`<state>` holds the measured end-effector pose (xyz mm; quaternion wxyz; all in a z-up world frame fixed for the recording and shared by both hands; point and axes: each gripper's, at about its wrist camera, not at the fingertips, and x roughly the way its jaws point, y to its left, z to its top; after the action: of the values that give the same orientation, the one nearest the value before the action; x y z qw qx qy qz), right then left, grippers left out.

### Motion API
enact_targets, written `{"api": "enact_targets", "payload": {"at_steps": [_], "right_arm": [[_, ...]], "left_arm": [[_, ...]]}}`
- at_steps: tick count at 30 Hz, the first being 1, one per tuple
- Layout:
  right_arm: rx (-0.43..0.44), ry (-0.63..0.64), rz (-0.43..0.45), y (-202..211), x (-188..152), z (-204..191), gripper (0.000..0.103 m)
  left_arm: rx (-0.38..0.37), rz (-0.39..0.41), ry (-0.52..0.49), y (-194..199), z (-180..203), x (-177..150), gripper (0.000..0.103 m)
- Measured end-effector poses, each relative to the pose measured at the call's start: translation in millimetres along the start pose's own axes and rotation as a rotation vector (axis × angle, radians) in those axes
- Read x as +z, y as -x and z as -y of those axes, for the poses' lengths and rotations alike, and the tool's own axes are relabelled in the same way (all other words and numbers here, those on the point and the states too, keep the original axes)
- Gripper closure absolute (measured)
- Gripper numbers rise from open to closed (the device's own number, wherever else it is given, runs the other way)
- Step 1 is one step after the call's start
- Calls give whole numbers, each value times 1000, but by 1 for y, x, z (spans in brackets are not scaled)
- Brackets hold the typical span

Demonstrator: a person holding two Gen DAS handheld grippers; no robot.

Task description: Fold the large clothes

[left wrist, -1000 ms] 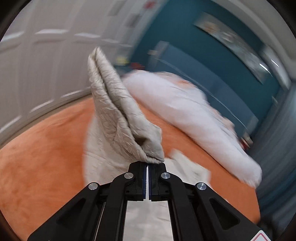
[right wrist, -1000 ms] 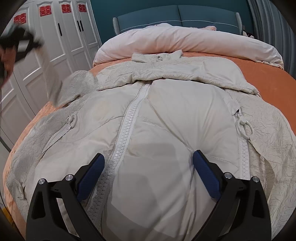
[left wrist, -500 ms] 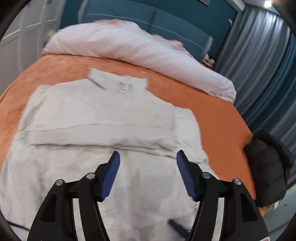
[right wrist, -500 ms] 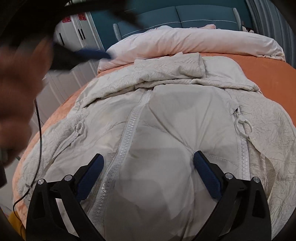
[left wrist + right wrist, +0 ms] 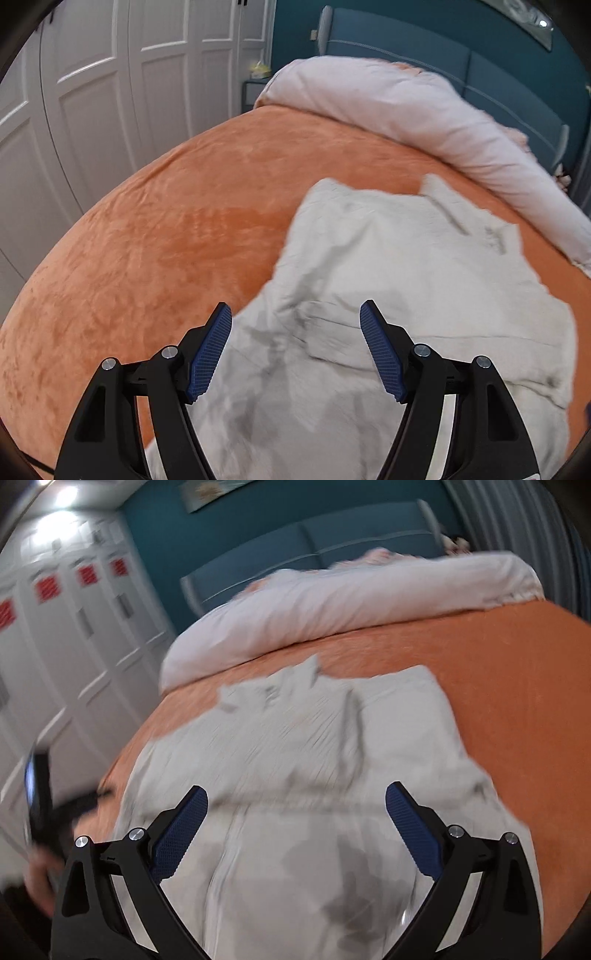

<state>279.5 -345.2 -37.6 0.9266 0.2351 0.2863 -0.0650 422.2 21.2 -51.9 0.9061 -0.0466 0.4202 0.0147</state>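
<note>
A large cream padded jacket lies spread on the orange bed, collar toward the pillow end, with a sleeve folded across its chest. It also shows in the right wrist view, blurred by motion. My left gripper is open and empty, hovering above the jacket's left edge. My right gripper is open and empty above the jacket's lower middle. The left gripper and the hand holding it show at the left edge of the right wrist view.
The orange bedspread extends left of the jacket. A rolled white duvet lies along the blue headboard. White wardrobe doors stand close to the bed's left side.
My left gripper let go of the sleeve it held up, which now lies folded across the jacket, and has swung back to the jacket's left side. My right gripper stayed open and shifted its view.
</note>
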Motion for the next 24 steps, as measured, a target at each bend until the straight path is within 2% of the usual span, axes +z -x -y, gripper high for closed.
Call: {"api": "enact_targets", "payload": {"at_steps": [3, 6, 7, 8, 9, 10, 11, 13, 15, 17, 18, 19, 21, 24], "right_arm": [[-28, -114, -45, -42, 20, 22, 9], [-63, -178, -88, -75, 24, 34, 11], [-63, -171, -105, -84, 23, 34, 32], [-66, -127, -165, -99, 19, 28, 56], [-64, -72, -216, -110, 18, 19, 91], [-83, -31, -197, -107, 20, 10, 96], [-70, 30, -102, -91, 26, -5, 97], [3, 43, 63, -54, 43, -18, 97], [-9, 48, 112, -48, 47, -17, 97], [-104, 87, 28, -77, 37, -9, 97], [-143, 96, -43, -97, 26, -1, 96], [-143, 73, -159, -125, 10, 15, 95], [-123, 32, -158, -131, 6, 24, 96], [-157, 71, -172, -136, 5, 15, 95]], "left_arm": [[34, -22, -9, -33, -2, -2, 34], [54, -63, -16, -56, -5, -13, 34], [54, -72, -12, -63, -8, -17, 32], [54, -73, -3, -68, -11, -22, 31], [48, -69, 10, -71, -14, -25, 30], [44, -60, 22, -71, -16, -27, 30], [46, -48, 25, -72, -17, -28, 30], [51, -27, 16, -72, -16, -31, 29], [50, -17, 4, -71, -13, -33, 25], [61, -13, -3, -72, -12, -35, 25], [62, -10, -3, -72, -12, -36, 25], [62, -6, -4, -73, -12, -37, 24], [66, -2, -12, -75, -11, -39, 23], [80, 4, -22, -79, -9, -40, 21]]}}
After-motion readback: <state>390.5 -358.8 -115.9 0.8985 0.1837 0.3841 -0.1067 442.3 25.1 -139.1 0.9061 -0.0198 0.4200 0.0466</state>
